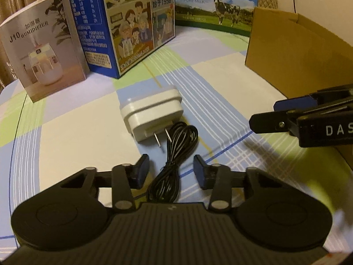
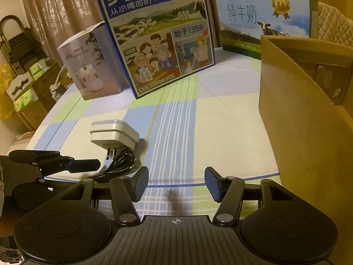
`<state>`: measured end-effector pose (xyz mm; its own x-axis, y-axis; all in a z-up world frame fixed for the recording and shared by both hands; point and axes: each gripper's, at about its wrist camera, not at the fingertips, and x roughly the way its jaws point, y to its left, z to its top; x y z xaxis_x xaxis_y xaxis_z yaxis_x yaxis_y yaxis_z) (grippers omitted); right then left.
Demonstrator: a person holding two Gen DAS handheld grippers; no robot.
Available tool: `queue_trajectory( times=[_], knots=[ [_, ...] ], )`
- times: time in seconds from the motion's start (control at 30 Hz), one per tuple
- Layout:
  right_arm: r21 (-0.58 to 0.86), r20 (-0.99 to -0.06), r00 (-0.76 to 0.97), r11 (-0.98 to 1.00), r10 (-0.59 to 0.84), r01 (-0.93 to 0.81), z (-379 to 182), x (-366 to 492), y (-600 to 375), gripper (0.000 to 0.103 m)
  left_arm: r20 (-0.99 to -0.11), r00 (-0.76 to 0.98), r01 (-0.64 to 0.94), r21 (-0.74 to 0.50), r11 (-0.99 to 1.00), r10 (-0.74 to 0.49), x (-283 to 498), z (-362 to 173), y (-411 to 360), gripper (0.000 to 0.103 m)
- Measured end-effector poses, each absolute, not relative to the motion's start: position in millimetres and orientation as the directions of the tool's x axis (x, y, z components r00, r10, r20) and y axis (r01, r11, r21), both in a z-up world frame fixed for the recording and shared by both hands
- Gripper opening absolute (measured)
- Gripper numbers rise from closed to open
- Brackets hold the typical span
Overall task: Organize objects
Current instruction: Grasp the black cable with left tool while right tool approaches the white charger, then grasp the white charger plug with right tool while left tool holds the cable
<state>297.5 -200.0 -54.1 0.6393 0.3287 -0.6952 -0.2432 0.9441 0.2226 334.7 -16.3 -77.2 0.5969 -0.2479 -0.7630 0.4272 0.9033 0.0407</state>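
Over a checked tablecloth (image 1: 83,132), the left gripper (image 1: 171,163) straddles a coiled black cable (image 1: 176,145) beside the white plug adapter (image 1: 152,114), jaws narrowed but not yet pinching, apparently bound for the open cardboard box (image 2: 304,119), while the right gripper (image 2: 176,181) hovers half-open and empty.

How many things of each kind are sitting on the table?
Milk cartons: 2, the blue one and the pale cow one
Humidifier box: 1
Cardboard box: 1
White plug adapter: 1
Black cable bundle: 1
Total: 6
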Motion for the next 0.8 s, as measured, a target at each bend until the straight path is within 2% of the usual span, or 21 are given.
queue_trajectory(
  times=[0.1,0.17,0.37,0.53,0.8],
  knots=[
    [0.220,-0.696,0.637,0.943,0.331,-0.249,-54,298,-198,0.055,-0.776,0.586,0.412,0.039,0.910,-0.232,333,-80,-18,0.017],
    [0.219,-0.692,0.643,0.944,0.329,-0.247,-52,298,-199,0.055,-0.782,0.569,0.422,0.013,0.907,-0.253,331,-78,-18,0.016],
    [0.217,-0.687,0.653,0.947,0.320,-0.235,-50,299,-198,0.055,-0.793,0.535,0.431,-0.042,0.901,-0.293,311,-69,-24,0.014],
    [0.235,-0.670,0.655,0.937,0.350,-0.259,-46,297,-191,0.055,-0.769,0.572,0.381,-0.058,0.923,-0.284,292,-49,-8,0.014],
    [0.257,-0.621,0.655,0.901,0.430,-0.349,-40,301,-160,0.056,-0.715,0.684,0.113,-0.091,0.989,-0.144,285,-27,60,0.014]
  ],
)
